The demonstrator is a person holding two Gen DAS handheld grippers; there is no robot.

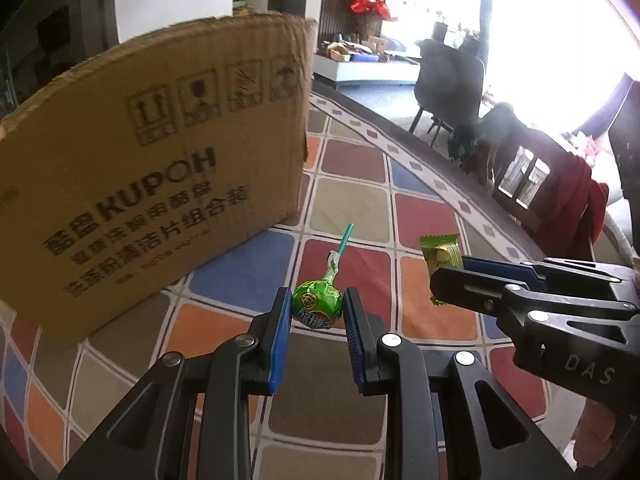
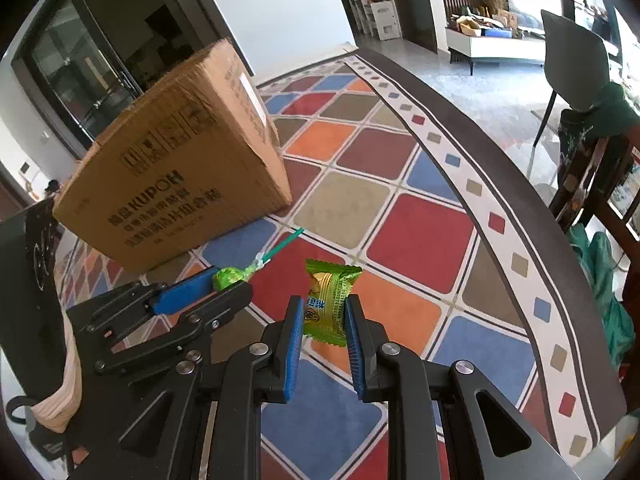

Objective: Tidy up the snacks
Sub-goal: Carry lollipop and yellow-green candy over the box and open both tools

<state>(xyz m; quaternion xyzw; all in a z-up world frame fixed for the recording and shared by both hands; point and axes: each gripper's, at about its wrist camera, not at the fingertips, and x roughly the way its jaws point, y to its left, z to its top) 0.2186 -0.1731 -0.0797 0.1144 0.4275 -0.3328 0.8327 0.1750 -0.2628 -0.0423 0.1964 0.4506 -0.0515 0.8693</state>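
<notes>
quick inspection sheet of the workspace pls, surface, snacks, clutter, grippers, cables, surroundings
surface: table under a cloth of coloured squares
job's things: green lollipop and green wrapped snack, both held off the cloth; cardboard box stands on the table beyond them
clutter: nothing seen on the cloth near the snacks
grippers: left gripper shut on the lollipop's head, stick pointing away; right gripper shut on the wrapped snack
cables: nothing seen
surroundings: dark chair, red bow, bright window, glass door
</notes>
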